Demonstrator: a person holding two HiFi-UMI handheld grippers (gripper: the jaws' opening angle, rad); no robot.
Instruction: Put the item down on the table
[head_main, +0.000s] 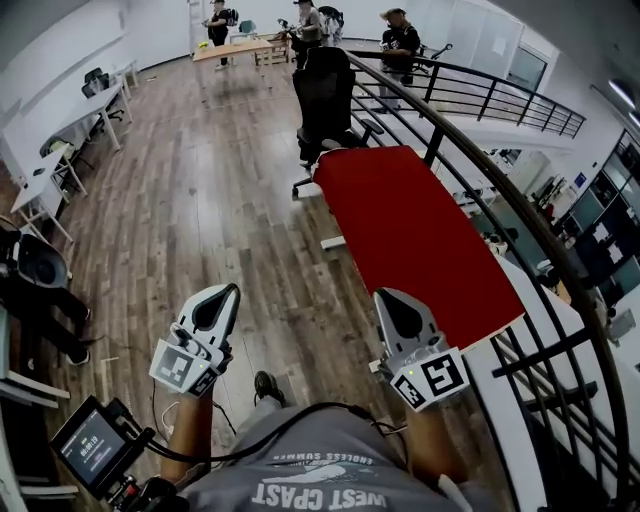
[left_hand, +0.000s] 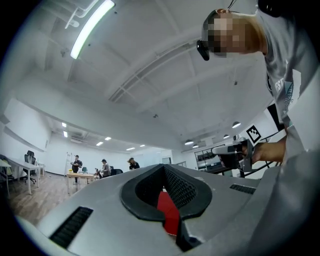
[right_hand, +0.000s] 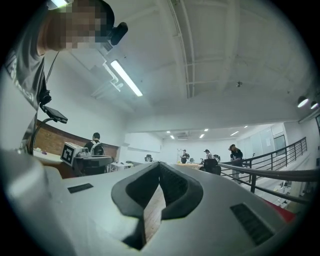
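**Both grippers clenched and empty by the table**

Holds the left gripper (head_main: 230, 290) shut on nothing, over the wood floor (head_main: 200, 200) left of the red table (head_main: 420, 240). Holds the right gripper (head_main: 383, 296) clenched too, empty, near the table's near left edge. Shows a chair (head_main: 325, 90) at the table's far end and a railing (head_main: 480, 170) along its right side. Cannot tell where the item is.
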